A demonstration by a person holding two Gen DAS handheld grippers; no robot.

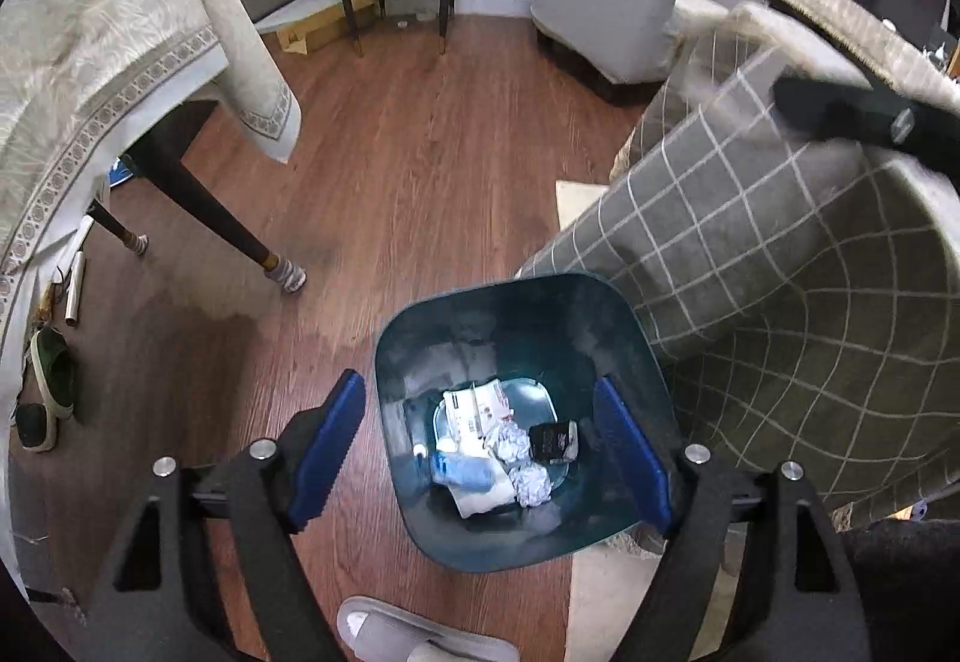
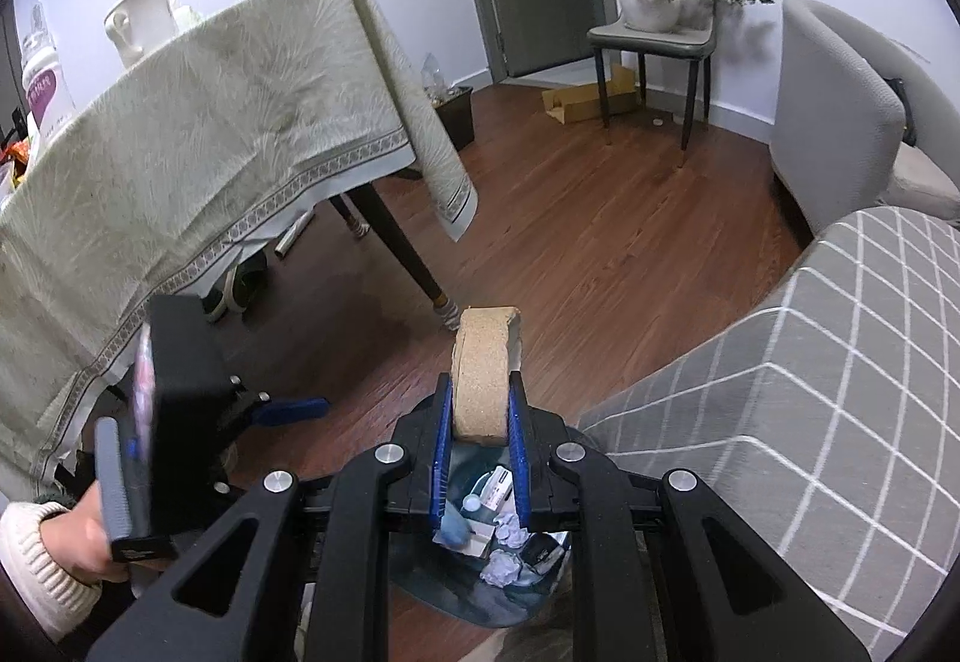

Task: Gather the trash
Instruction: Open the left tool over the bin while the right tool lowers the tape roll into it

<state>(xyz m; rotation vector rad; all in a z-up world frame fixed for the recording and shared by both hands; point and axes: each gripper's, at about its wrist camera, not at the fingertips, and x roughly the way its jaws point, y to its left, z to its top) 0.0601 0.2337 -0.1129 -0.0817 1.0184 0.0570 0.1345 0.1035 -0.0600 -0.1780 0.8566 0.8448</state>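
A dark teal trash bin [image 1: 420, 530] stands on the wood floor beside a checked sofa. Inside lie crumpled foil balls [image 1: 531, 485], a printed paper [image 1: 477, 410], a small black box [image 1: 552, 443] and a blue item [image 1: 462, 470]. My left gripper [image 1: 480, 458] is open and empty, its blue fingers straddling the bin's mouth from above. My right gripper [image 2: 480, 410] is shut on a tan cork-like roll [image 2: 483, 368], held above the bin [image 2: 420, 578]. The left gripper's body [image 2: 180, 404] shows at the left in the right wrist view.
A table with a pale cloth [image 1: 108, 62] and dark legs [image 1: 204, 206] stands to the left, shoes [image 1: 51, 380] beneath it. The grey checked sofa [image 1: 780, 266] is at the right. A slipper [image 1: 396, 632] lies by the bin. A chair with plants [image 2: 654, 32] stands at the far wall.
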